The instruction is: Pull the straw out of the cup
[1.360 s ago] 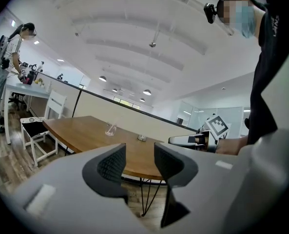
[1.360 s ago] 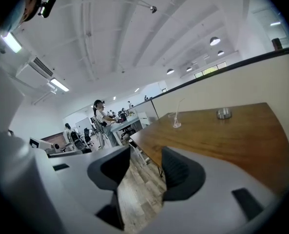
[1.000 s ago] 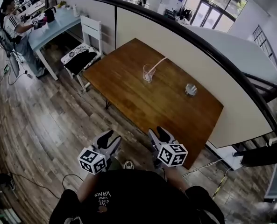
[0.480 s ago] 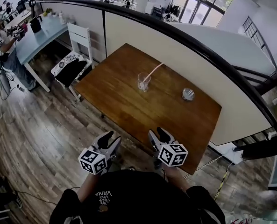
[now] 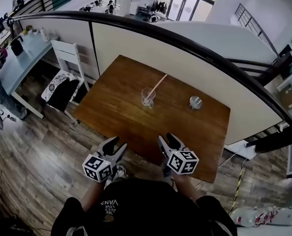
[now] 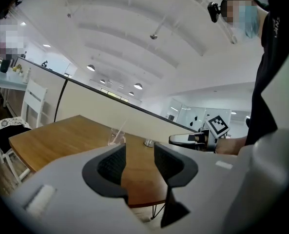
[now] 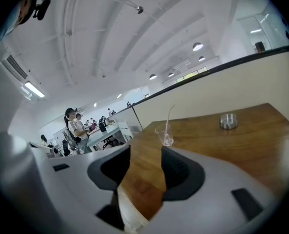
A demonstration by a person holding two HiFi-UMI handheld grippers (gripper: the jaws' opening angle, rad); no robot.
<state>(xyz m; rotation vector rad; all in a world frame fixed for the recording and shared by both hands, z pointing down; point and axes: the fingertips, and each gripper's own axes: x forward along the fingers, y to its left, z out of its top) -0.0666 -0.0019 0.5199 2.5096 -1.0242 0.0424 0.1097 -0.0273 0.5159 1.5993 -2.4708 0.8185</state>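
A clear glass cup [image 5: 147,97] stands near the middle of the brown wooden table [image 5: 111,109], with a pale pink straw [image 5: 157,84] leaning out of it toward the far right. The cup [image 6: 116,138] and cup [image 7: 164,136] also show small in both gripper views, the straw [image 7: 169,117] rising from it. My left gripper [image 5: 114,146] and right gripper [image 5: 168,143] are held side by side at the table's near edge, well short of the cup. Both stand open with nothing between their jaws.
A small round metal dish [image 5: 195,102] sits on the table right of the cup. A white chair [image 5: 63,68] and a light blue desk [image 5: 18,58] stand at the left. A beige partition with a black rail [image 5: 185,45] runs behind the table.
The view has shifted toward the table, so the cup and dish sit lower and more centred. Both grippers stay in the same place, open.
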